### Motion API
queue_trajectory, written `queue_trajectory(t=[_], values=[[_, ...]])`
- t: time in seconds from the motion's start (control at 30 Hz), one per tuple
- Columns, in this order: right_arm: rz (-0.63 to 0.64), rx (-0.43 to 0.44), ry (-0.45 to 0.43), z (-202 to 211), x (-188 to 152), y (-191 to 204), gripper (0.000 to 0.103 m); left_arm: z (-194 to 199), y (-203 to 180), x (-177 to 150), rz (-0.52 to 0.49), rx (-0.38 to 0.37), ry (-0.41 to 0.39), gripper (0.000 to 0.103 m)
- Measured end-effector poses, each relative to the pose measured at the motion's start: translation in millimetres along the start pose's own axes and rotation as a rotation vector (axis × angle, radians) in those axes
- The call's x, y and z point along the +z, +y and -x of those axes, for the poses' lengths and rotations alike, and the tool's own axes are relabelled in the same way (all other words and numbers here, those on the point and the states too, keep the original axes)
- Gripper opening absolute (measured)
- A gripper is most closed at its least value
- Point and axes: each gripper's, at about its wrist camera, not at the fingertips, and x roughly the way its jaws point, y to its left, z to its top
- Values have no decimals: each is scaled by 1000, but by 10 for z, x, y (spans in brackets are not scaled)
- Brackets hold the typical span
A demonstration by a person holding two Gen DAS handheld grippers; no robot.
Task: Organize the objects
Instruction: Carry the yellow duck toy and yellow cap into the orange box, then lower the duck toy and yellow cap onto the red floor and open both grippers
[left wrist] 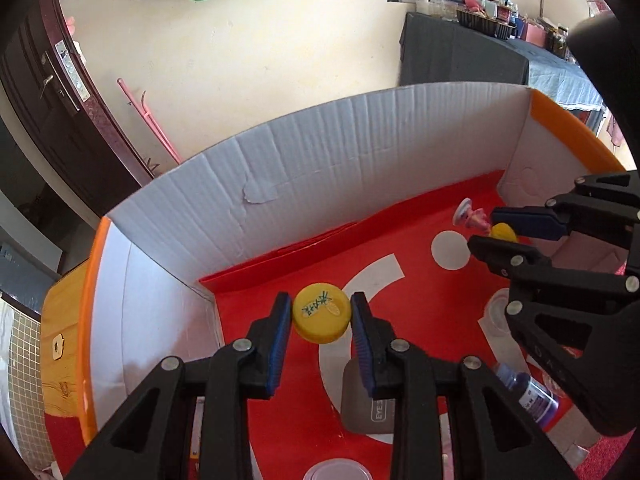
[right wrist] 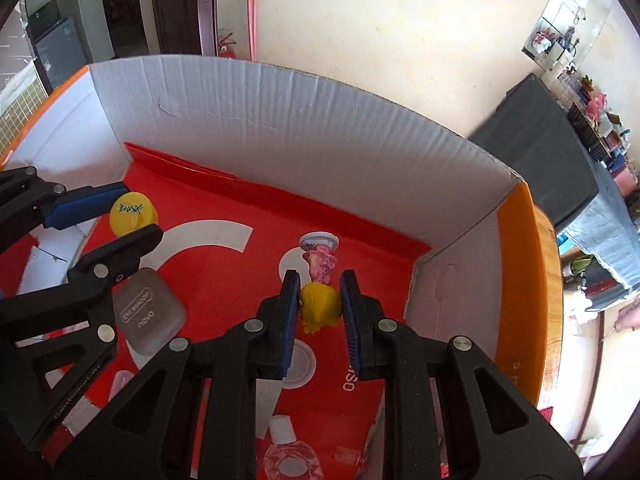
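Observation:
Both grippers hang over an open cardboard box [left wrist: 328,160] with a red floor. My left gripper [left wrist: 322,314] is shut on a round yellow cap [left wrist: 322,312] with green writing, its blue pads pressed to both sides; the right wrist view shows that cap [right wrist: 132,212] at the left. My right gripper [right wrist: 320,304] is shut on a small yellow toy figure [right wrist: 320,308], which shows as a yellow bit [left wrist: 503,233] between that gripper's fingers in the left wrist view. A pink figure on a white base [right wrist: 320,258] lies on the box floor just beyond the right gripper.
On the box floor lie a grey rounded case [right wrist: 150,312], a small purple bottle [left wrist: 528,394], a clear bottle with a white cap [right wrist: 286,446] and a white round lid [right wrist: 300,364]. The box has white inner walls [right wrist: 320,128] and orange outer sides [right wrist: 516,280]. A dark-clothed table [left wrist: 464,52] stands behind.

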Motion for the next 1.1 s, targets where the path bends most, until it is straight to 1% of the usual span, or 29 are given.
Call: queue_trajectory(t=[0.17, 0.33, 0.63, 1.1], values=[[13, -44, 53, -199, 60, 0, 20, -190, -6, 52, 7, 12, 41, 32], [24, -59, 86, -316, 78, -18, 20, -316, 37, 72, 34, -16, 86, 32], [14, -15, 105, -338, 98, -70, 20, -324, 81, 81, 51, -45, 96, 32], [32, -26, 106, -286, 64, -93, 20, -241, 54, 60, 38, -34, 94, 32]])
